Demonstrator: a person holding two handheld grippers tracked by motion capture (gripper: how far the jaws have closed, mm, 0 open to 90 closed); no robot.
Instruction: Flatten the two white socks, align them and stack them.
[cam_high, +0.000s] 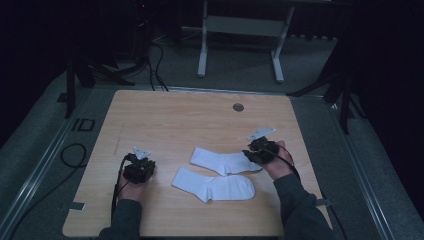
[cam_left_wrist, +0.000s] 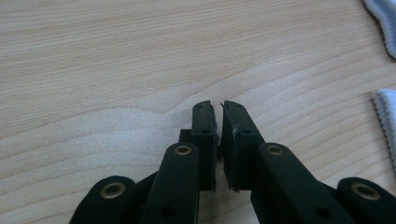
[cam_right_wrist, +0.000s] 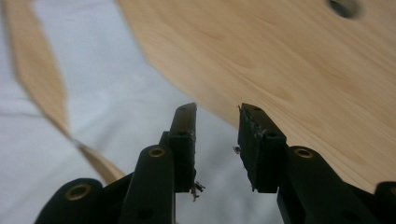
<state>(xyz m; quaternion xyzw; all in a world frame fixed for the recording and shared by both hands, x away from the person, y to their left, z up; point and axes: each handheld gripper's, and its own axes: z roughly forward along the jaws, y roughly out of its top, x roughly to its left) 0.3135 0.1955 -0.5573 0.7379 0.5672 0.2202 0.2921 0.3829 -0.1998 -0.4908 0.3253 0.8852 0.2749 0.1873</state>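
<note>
My right tongs (cam_right_wrist: 215, 135) gape over the far sock (cam_high: 222, 161), nothing gripped; left tongs (cam_left_wrist: 218, 135) nearly closed, empty. Pairing both socks barely begun.

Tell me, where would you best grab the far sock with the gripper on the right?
Probably at its near-right end. The far sock lies flat, stretching leftward from under the right gripper, which hangs over that end with jaws apart. Come down from above and pinch a fold of the thin cloth near the edge; the other end lies farther off, close to the near sock.
</note>
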